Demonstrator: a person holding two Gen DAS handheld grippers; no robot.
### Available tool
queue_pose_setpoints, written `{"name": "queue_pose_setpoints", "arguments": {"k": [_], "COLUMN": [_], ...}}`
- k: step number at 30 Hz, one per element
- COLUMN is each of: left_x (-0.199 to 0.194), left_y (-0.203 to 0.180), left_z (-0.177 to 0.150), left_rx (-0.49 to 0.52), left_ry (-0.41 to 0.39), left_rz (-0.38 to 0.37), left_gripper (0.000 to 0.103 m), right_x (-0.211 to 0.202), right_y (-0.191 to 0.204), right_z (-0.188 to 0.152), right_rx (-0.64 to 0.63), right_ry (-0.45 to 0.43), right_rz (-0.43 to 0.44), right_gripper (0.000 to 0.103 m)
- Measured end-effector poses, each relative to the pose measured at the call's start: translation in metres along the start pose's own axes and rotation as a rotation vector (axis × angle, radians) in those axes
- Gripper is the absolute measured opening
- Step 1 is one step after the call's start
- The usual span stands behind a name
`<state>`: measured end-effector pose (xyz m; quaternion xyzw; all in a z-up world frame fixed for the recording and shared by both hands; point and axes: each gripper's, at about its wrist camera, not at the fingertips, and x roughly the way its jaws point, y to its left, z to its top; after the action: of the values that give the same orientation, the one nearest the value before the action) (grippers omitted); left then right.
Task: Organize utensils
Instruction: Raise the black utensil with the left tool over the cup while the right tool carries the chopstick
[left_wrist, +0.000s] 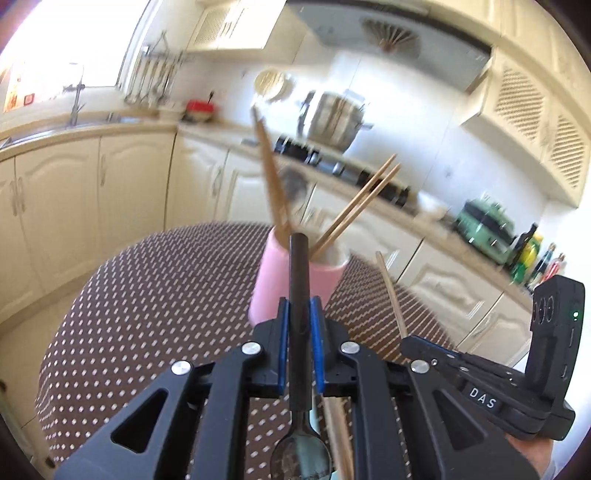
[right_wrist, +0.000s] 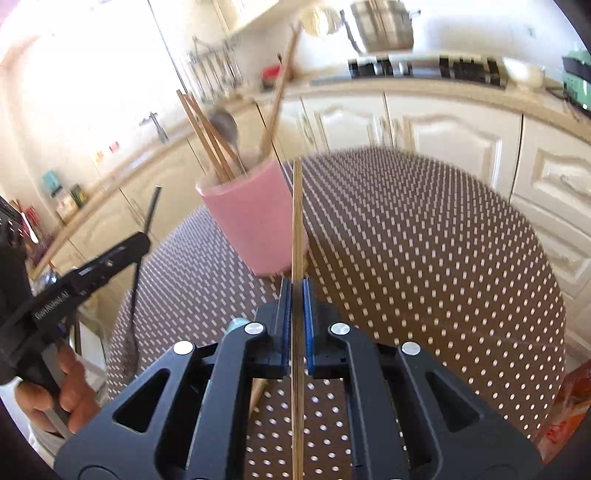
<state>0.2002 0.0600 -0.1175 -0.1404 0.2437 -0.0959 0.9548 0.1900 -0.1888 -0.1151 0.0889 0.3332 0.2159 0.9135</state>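
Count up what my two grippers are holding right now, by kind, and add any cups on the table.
Spoon: 1
Chopstick: 1
Cup: 1
Total: 3

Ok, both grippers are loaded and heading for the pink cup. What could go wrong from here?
1. The pink cup already holds chopsticks leaning in different directions; pushing more in could hit them or tip the cup.
2. The right gripper pinches a thin wooden chopstick partway along its length, so it may pivot or slip.
3. The left gripper holds a black-handled spoon close beside the right gripper; the two could collide at the cup.
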Motion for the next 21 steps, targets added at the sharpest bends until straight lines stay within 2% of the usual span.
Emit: {"name": "queue_pose_setpoints", "arguments": {"k": [6,17,21], "left_x": [-0.003,-0.002,0.008], "left_y": [-0.026,-0.050,-0.054], "left_z": [0.006,0.045,0.062], "left_rx": [0.048,0.065,0.063], "left_ry": [-0.103,-0.314,-0.359], "left_rz": [-0.049,-0.083,-0.086], "left_gripper": [0.011,0.011,0.011], "right_x": [-0.034,-0.011,-0.001], "right_y": [0.013,0.043,0.047], "right_z": [0.013,0.061,0.081], "right_rx": [-0.027,-0.079,-0.085], "right_ry": [-0.170,-0.382,-0.449], "right_rz": [0.059,0.148,0.163], "right_gripper": [0.007,0.007,0.007]}}
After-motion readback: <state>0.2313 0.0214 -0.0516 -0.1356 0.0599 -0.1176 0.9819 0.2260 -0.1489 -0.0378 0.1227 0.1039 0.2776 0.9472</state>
